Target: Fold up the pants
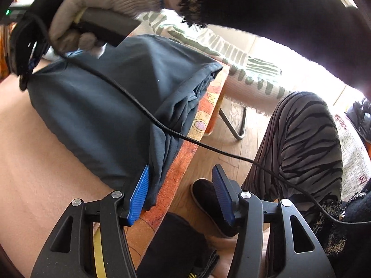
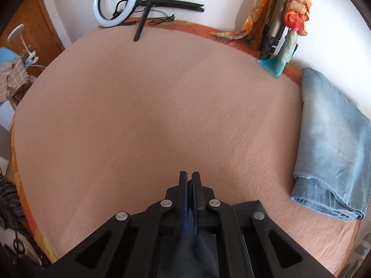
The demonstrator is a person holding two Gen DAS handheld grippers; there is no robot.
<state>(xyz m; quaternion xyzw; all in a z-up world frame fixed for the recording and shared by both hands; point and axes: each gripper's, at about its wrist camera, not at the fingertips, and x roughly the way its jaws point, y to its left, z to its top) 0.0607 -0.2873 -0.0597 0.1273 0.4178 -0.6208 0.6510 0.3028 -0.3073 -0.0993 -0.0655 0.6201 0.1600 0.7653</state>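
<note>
The dark grey pants point(image 1: 104, 97) lie folded in a thick bundle on the pink table cover point(image 1: 34, 162), with their layered edge hanging over the table's near edge. My left gripper point(image 1: 179, 173) stands open at that edge. Its left blue pad point(image 1: 139, 192) rests against the hanging fold and its right pad point(image 1: 222, 192) is out over the floor. My right gripper point(image 1: 24, 78), held by a gloved hand point(image 1: 104, 2), pinches the bundle's far corner. In the right wrist view this gripper point(image 2: 189, 173) is shut, with dark pants fabric point(image 2: 197, 250) between its fingers.
Folded light blue jeans point(image 2: 331, 143) lie at the table's right. A ring light point(image 2: 116, 0) and its stand sit at the far edge. A black cable point(image 1: 139, 102) runs across the pants. A person's striped trouser leg point(image 1: 301, 150) and slipper point(image 1: 206, 199) are beside the table.
</note>
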